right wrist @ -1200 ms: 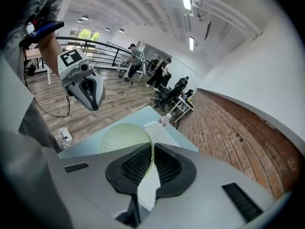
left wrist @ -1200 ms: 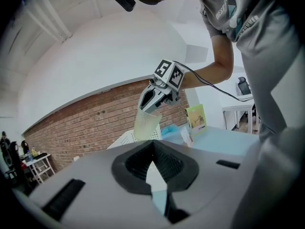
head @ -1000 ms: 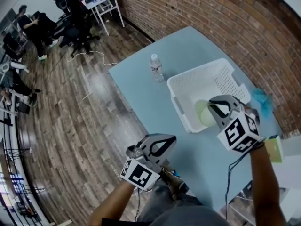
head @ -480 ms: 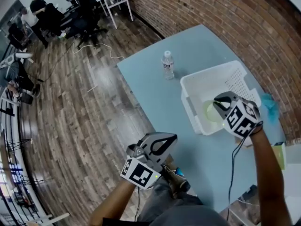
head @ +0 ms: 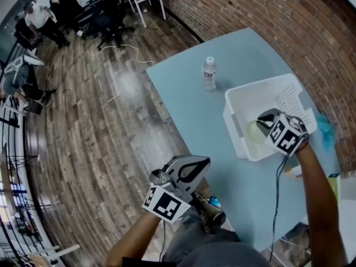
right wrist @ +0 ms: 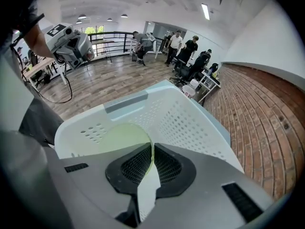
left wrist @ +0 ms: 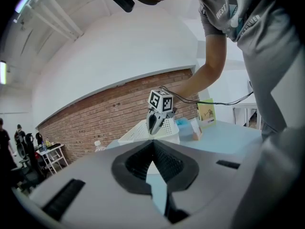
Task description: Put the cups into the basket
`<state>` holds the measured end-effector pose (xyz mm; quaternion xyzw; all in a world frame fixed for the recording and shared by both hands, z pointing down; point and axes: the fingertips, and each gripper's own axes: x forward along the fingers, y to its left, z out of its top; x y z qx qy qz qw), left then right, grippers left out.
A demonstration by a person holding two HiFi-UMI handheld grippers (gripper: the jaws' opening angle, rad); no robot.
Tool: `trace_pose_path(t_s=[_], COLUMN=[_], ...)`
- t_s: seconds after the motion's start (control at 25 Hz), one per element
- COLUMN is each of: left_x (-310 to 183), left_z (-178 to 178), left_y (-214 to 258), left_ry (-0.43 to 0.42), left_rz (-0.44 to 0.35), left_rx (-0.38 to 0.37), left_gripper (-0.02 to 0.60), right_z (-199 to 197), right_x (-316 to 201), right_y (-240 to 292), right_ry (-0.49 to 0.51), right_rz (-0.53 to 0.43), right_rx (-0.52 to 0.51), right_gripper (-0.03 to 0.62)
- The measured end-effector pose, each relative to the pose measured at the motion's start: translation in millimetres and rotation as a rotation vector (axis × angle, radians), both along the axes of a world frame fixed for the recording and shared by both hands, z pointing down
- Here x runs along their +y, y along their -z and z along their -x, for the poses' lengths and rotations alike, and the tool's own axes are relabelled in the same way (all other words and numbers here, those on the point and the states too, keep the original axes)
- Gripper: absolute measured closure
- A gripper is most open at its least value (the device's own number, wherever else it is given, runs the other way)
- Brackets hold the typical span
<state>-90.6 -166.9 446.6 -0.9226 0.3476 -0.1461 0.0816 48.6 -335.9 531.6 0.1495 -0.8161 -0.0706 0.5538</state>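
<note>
My right gripper (head: 261, 122) reaches down into the white perforated basket (head: 239, 102) and is shut on the rim of a pale green cup (head: 254, 132). In the right gripper view the thin rim of the cup (right wrist: 121, 136) runs between the pads, with the basket (right wrist: 186, 120) wall right behind it. The cup hangs inside the basket; whether it touches the bottom I cannot tell. My left gripper (head: 201, 162) hovers low beside the table's near corner, shut with nothing in it. The left gripper view looks level across the table at the right gripper (left wrist: 156, 123) over the basket (left wrist: 138, 133).
A clear water bottle (head: 209, 74) stands on the light blue table (head: 189, 99) left of the basket. A teal cloth (head: 326, 132) lies to the basket's right by the brick wall. Small boxes (left wrist: 206, 114) sit near the table's edge. People and chairs are far off on the wooden floor.
My right gripper has sunk with the green cup from above the basket's rim to down inside it. The left gripper has hardly shifted.
</note>
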Motion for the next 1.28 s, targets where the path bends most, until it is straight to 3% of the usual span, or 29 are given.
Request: trace_pose_path(t_s=[0.52, 1.28], left_x=[8, 19], left_z=[21, 60], left_y=[-3, -17], left_ry=[0.032, 0.079], left_rz=[0.004, 0.034], left_rx=[-0.018, 0.015], left_gripper=[0.583, 0.583], right_z=[0, 5], right_x=[-5, -17], right_y=[-41, -80], right_ry=[-0.021, -0.018], right_rz=[0.089, 0.19], right_rx=[0.047, 0.09], right_gripper=[0.565, 0.565])
